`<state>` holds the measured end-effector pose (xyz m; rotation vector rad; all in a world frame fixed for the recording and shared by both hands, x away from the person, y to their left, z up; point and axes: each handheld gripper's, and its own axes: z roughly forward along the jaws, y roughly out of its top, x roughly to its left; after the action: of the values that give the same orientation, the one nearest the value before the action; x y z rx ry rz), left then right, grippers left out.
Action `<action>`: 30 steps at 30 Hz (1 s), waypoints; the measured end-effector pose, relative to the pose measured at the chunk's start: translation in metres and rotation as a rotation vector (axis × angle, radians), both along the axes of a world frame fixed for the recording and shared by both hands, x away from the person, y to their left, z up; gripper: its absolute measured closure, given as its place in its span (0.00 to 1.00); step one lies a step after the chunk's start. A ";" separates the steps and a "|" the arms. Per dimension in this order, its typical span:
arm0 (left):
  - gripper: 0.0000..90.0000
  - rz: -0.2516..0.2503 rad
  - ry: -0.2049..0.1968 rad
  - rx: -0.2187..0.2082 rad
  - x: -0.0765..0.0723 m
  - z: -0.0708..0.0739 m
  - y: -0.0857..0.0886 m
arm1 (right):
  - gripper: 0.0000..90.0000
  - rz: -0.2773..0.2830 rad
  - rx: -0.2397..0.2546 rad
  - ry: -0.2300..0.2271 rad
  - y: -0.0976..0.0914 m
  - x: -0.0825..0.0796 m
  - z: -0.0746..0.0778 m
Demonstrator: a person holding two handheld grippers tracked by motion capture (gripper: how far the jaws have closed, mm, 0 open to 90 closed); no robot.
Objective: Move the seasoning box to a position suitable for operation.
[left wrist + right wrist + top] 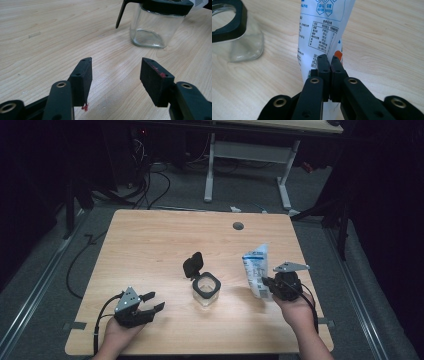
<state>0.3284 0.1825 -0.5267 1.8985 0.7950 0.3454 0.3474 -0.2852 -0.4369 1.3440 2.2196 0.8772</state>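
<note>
Right now the right claw (268, 288) is clenched on the lower edge of a white pouch (256, 269), standing upright, long axis vertical, right of the open glass jar (205, 290) on the tabletop (150, 245). The thin pinch could slip and drop it. The left claw (152, 301) rests released, empty.

We see our right gripper (329, 63) pinching the lower edge of an upright white printed pouch (322, 32). A glass jar (234, 37) with a black rim stands to its left on the wooden table (387, 45).
</note>
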 end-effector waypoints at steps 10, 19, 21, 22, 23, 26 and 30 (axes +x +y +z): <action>0.48 -0.003 -0.002 -0.004 0.000 0.001 0.000 | 0.99 0.054 -0.054 0.070 0.010 -0.005 0.008; 0.48 -0.007 -0.001 -0.005 -0.001 0.001 0.000 | 0.99 0.092 -0.115 0.131 0.018 -0.010 0.015; 0.48 -0.010 -0.001 -0.004 -0.001 0.001 0.000 | 0.99 0.098 -0.126 0.151 0.019 -0.011 0.017; 0.48 -0.010 -0.002 -0.004 -0.001 0.001 -0.001 | 0.99 0.101 -0.132 0.158 0.020 -0.012 0.017; 0.48 -0.010 -0.002 -0.003 -0.001 0.001 -0.001 | 0.99 0.105 -0.141 0.164 0.021 -0.012 0.018; 0.48 -0.011 -0.002 -0.003 -0.001 0.001 -0.001 | 0.99 0.113 -0.154 0.183 0.023 -0.014 0.020; 0.48 -0.012 -0.003 -0.003 -0.001 0.001 -0.001 | 0.99 0.122 -0.169 0.214 0.026 -0.015 0.022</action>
<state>0.3275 0.1820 -0.5259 1.8990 0.7814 0.3394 0.3323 -0.2596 -0.4152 1.2860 2.4980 0.5918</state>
